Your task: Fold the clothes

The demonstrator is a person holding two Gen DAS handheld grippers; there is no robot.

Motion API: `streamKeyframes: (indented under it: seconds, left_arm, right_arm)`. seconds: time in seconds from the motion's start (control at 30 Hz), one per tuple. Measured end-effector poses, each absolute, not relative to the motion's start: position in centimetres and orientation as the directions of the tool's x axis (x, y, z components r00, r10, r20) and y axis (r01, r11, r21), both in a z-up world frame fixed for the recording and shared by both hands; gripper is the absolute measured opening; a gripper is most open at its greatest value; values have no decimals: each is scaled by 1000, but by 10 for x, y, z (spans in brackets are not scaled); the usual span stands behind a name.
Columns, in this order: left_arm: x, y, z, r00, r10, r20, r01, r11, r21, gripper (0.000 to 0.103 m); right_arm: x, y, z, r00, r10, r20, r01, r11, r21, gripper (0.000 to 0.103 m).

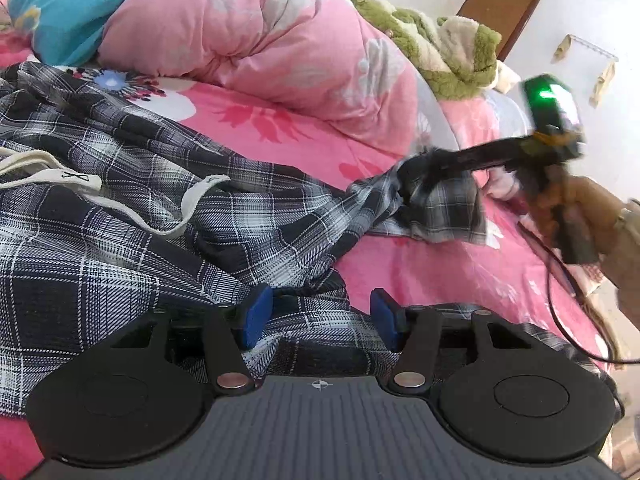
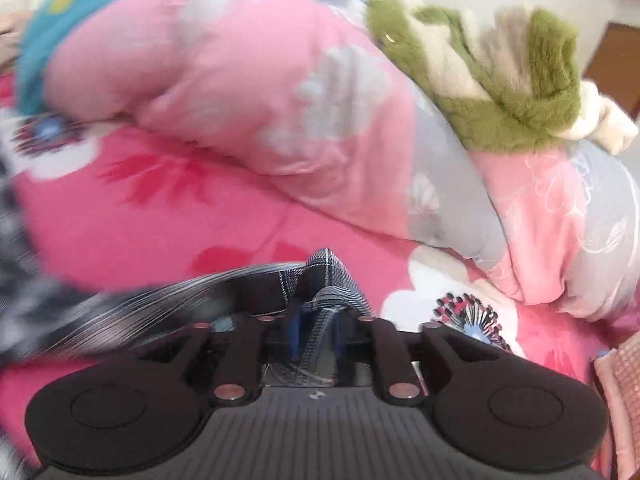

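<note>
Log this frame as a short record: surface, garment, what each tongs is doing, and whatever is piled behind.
surface: bed with pink floral sheet
garment: plaid shirt, crumpled, unfolded
left tongs: open over the shirt's near edge, cloth between the pads, not pinched
right tongs: closed on a bunched bit of the shirt at its far end
behind: pink quilt, green fleece on top
blur: right wrist view smeared
</note>
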State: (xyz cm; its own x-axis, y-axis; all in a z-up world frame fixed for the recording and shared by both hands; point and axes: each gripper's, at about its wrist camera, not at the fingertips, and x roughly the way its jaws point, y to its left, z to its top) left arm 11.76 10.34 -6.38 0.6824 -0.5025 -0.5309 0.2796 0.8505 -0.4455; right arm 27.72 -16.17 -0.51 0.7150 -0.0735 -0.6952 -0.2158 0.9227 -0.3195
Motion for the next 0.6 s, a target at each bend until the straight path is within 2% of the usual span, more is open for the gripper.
streamKeyframes:
  seconds: [0.03, 0.1, 0.2, 0.27, 0.33, 0.43, 0.6]
  left_arm:
    - [117, 103, -64, 683, -502, -531, 281, 851, -444, 54]
    - [117, 104, -64, 684, -502, -529, 284, 851, -441, 54]
    - [116, 103, -65, 686, -500, -529, 282, 853, -440, 54]
    - [115, 102, -65, 690, -495, -528, 281, 856, -434, 54]
    - [114, 100, -66, 698, -485, -527, 279, 862, -424, 54]
    - [111, 95, -67, 717, -461, -523, 281, 877, -389, 55]
    - [107, 89, -67, 741, -424, -521, 274, 899, -341, 55]
  right_arm:
    - [288, -167, -10, 685, -84, -724, -193, 937, -291, 58]
    - [303, -180, -19, 629, -102, -771, -133, 963, -236, 69]
    - [281, -219, -17, 579, -61, -813, -43, 994, -105, 70]
    - [241, -256, 0, 612, -7, -791, 19, 1000, 5, 70]
    - [184, -307, 21, 665, 24, -746, 92, 989, 115, 81]
    - [80, -385, 43, 720, -14, -693, 266, 929, 258, 96]
    - [-52, -480, 17, 692, -128, -710, 524, 767, 372, 96]
